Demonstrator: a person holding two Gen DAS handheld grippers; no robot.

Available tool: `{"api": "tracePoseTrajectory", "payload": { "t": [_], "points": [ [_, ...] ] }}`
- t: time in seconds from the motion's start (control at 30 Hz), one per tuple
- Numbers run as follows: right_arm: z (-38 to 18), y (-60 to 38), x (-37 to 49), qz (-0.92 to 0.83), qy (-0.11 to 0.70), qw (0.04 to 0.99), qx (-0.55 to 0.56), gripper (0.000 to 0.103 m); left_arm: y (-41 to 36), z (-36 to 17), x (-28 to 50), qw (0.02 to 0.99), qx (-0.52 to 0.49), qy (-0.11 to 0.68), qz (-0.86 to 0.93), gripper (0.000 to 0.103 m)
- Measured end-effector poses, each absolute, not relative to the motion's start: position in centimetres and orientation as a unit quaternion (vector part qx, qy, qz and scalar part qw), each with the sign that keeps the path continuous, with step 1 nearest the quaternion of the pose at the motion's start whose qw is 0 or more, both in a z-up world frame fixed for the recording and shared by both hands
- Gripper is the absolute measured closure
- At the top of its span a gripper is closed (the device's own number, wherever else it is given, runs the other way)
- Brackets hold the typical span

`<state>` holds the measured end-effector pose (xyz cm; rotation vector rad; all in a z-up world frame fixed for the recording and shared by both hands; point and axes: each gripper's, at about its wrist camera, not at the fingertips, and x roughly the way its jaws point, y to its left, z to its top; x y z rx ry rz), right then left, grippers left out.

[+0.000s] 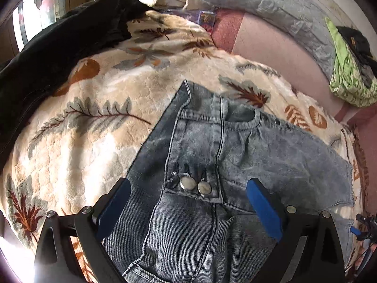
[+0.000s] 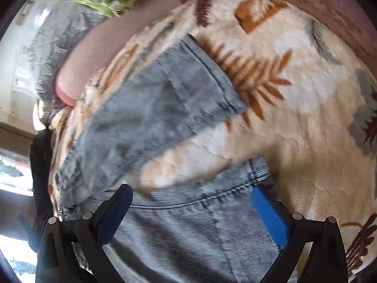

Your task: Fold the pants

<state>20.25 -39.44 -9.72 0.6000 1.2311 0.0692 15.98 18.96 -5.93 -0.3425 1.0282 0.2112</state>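
Light-blue washed jeans [image 1: 212, 146] lie spread on a cream blanket with a leaf pattern [image 1: 99, 99]. In the left wrist view the waistband with two metal buttons [image 1: 195, 186] sits between the blue pads of my left gripper [image 1: 188, 184]. That gripper is open and hovers just above the denim. In the right wrist view a pant leg [image 2: 153, 103] runs up to a frayed hem near the blanket's middle. My right gripper [image 2: 190, 193] is open over a seamed denim edge [image 2: 188, 202], its fingers wide apart. This view is a bit blurred.
A black garment [image 1: 59, 47] is heaped at the blanket's far left. A green patterned cloth [image 1: 348, 77] and a pale quilted pillow [image 1: 271, 7] lie beyond on a pink sheet [image 1: 271, 44]. A window [image 1: 40, 11] is at the upper left.
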Motion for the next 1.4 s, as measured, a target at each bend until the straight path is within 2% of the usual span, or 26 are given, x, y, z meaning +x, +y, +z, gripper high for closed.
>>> {"api": "tracePoseTrajectory", "payload": {
  "t": [0.1, 0.33, 0.5, 0.6, 0.7, 0.73, 0.77, 0.8, 0.83, 0.87, 0.93, 1.03, 1.1, 1.17, 1.2, 1.23, 1.27, 1.33, 1.4],
  "points": [
    [-8.4, -39.0, 20.3, 0.033, 0.561, 0.781, 0.272, 0.001, 18.3, -8.3, 16.7, 0.827, -0.141, 0.534, 0.099, 0.005],
    [-3.4, -38.4, 25.1, 0.035, 0.521, 0.827, 0.206, 0.001, 20.2, -3.5, 18.7, 0.868, -0.163, 0.46, 0.088, 0.005],
    [-3.9, -39.6, 31.2, 0.008, 0.525, 0.831, 0.181, 0.001, 24.1, -3.5, 24.2, 0.851, -0.226, 0.469, 0.072, 0.005],
    [-4.9, -40.3, 34.5, -0.01, 0.534, 0.827, 0.173, 0.002, 24.7, -4.5, 27.6, 0.851, -0.217, 0.474, 0.065, 0.005],
    [-5.6, -41.1, 36.6, -0.023, 0.539, 0.822, 0.183, 0.003, 25.6, -6.0, 30.3, 0.84, -0.233, 0.485, 0.07, 0.009],
    [-5.8, -41.2, 37.0, -0.018, 0.537, 0.822, 0.191, 0.004, 25.8, -6.5, 30.8, 0.836, -0.238, 0.489, 0.074, 0.017],
    [-5.9, -41.3, 37.3, -0.015, 0.534, 0.822, 0.196, 0.004, 26.0, -7.0, 31.3, 0.832, -0.241, 0.493, 0.076, 0.031],
    [-6.1, -41.3, 37.7, -0.015, 0.536, 0.821, 0.196, 0.004, 26.0, -7.5, 31.7, 0.827, -0.242, 0.502, 0.071, 0.038],
    [-6.4, -41.1, 38.0, -0.013, 0.54, 0.819, 0.192, 0.005, 25.9, -8.0, 32.0, 0.823, -0.242, 0.509, 0.069, 0.052],
    [-6.7, -41.0, 38.2, -0.011, 0.544, 0.818, 0.19, 0.01, 25.8, -8.3, 32.2, 0.822, -0.242, 0.511, 0.067, 0.058],
    [-7.3, -40.7, 38.7, -0.005, 0.552, 0.812, 0.191, 0.018, 25.6, -8.4, 32.2, 0.828, -0.236, 0.505, 0.063, 0.058],
    [-7.8, -40.5, 39.2, -0.007, 0.558, 0.809, 0.185, 0.019, 25.6, -8.7, 32.5, 0.829, -0.236, 0.504, 0.06, 0.058],
    [-8.0, -40.4, 39.7, -0.009, 0.559, 0.809, 0.182, 0.019, 25.7, -9.1, 32.8, 0.825, -0.233, 0.51, 0.064, 0.063],
    [-8.3, -40.3, 40.2, -0.016, 0.563, 0.808, 0.176, 0.019, 25.7, -9.2, 32.9, 0.827, -0.222, 0.512, 0.073, 0.076],
    [-8.6, -40.3, 40.5, -0.019, 0.566, 0.806, 0.174, 0.019, 25.7, -9.2, 32.9, 0.826, -0.218, 0.514, 0.076, 0.08],
    [-8.8, -40.2, 40.8, -0.016, 0.568, 0.804, 0.176, 0.023, 25.8, -9.3, 32.9, 0.825, -0.216, 0.515, 0.079, 0.086],
    [-8.9, -40.1, 41.0, -0.01, 0.569, 0.803, 0.178, 0.038, 25.9, -9.3, 32.9, 0.825, -0.214, 0.517, 0.082, 0.091],
    [-8.9, -39.6, 41.4, -0.011, 0.573, 0.803, 0.165, 0.054, 26.0, -9.3, 32.9, 0.824, -0.211, 0.519, 0.083, 0.094],
    [-9.3, -39.0, 41.8, -0.015, 0.586, 0.799, 0.139, 0.058, 25.8, -9.3, 33.1, 0.824, -0.203, 0.522, 0.083, 0.095]
  ]
}}
